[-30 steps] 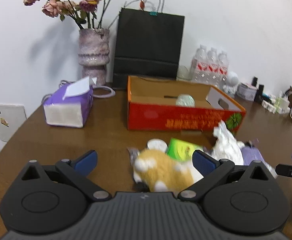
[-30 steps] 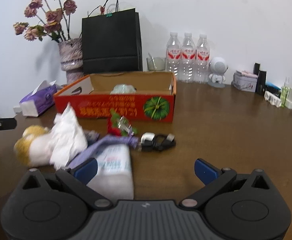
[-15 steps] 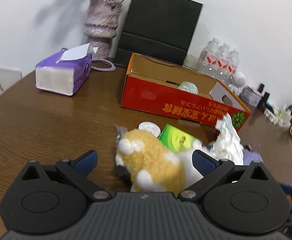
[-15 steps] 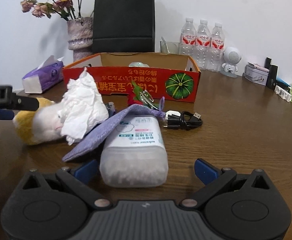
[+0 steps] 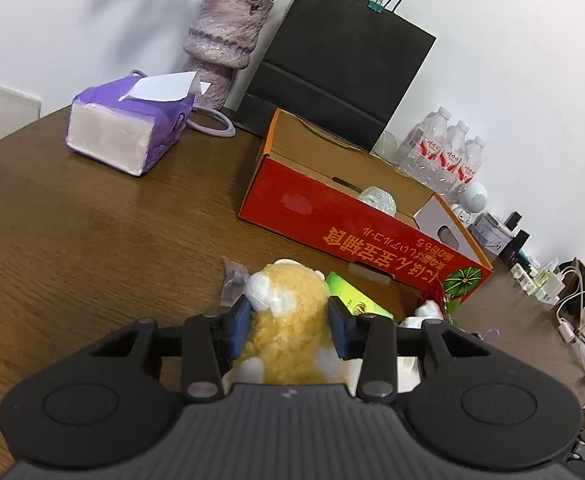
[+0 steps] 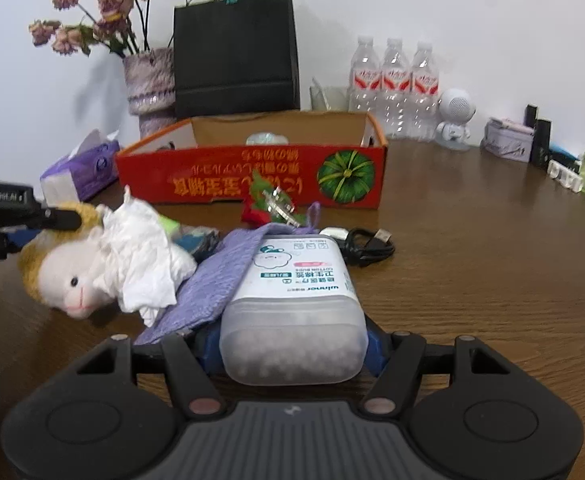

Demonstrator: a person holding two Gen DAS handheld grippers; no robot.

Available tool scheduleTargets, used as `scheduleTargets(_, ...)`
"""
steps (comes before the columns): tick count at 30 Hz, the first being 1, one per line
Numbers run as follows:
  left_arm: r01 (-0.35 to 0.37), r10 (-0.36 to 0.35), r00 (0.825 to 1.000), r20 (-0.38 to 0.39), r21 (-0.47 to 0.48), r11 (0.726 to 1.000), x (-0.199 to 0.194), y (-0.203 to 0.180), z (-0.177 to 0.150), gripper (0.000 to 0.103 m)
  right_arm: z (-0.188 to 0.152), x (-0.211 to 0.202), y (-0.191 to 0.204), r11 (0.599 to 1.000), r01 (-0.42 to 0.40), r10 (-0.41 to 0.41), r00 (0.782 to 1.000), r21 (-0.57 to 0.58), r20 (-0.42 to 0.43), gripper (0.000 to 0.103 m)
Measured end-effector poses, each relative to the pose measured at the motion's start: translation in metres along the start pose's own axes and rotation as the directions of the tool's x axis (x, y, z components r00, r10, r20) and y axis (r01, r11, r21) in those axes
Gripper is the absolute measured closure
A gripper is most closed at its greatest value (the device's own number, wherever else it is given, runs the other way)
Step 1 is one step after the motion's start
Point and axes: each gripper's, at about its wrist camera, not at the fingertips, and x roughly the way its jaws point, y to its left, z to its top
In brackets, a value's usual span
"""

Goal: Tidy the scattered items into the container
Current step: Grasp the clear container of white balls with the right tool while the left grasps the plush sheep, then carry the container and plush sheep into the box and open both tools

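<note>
Closing on the plush toy (image 5: 288,320), the left gripper (image 5: 289,326) already pinches it on the table while the right gripper (image 6: 292,346) squeezes the cotton-swab box (image 6: 292,312), whose overlapping purple cloth (image 6: 212,280) could drag along.

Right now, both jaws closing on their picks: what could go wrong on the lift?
1. The purple cloth drapes over the cotton swab box and may drag along as the right gripper closes on it.
2. The crumpled tissue rests on the plush toy between the closing left gripper and could tumble off.
</note>
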Motion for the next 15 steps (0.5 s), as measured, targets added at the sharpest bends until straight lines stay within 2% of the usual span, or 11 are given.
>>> scheduleTargets(8, 0.048, -0.048, 0.995, 0.089, 0.013, 0.999, -0.03, -0.007, 0.008, 0.063, 0.016, -0.023, -0.008, 1.0, 0.021, -0.021, 0.995, 0.004, 0.101, 0.039)
scheduleTargets(15, 0.063, -0.069, 0.988, 0.136, 0.047, 0.997, -0.047, -0.022, 0.017, 0.063, 0.034, -0.033, -0.004, 1.0, 0.014, -0.013, 0.988, -0.005, 0.152, 0.039)
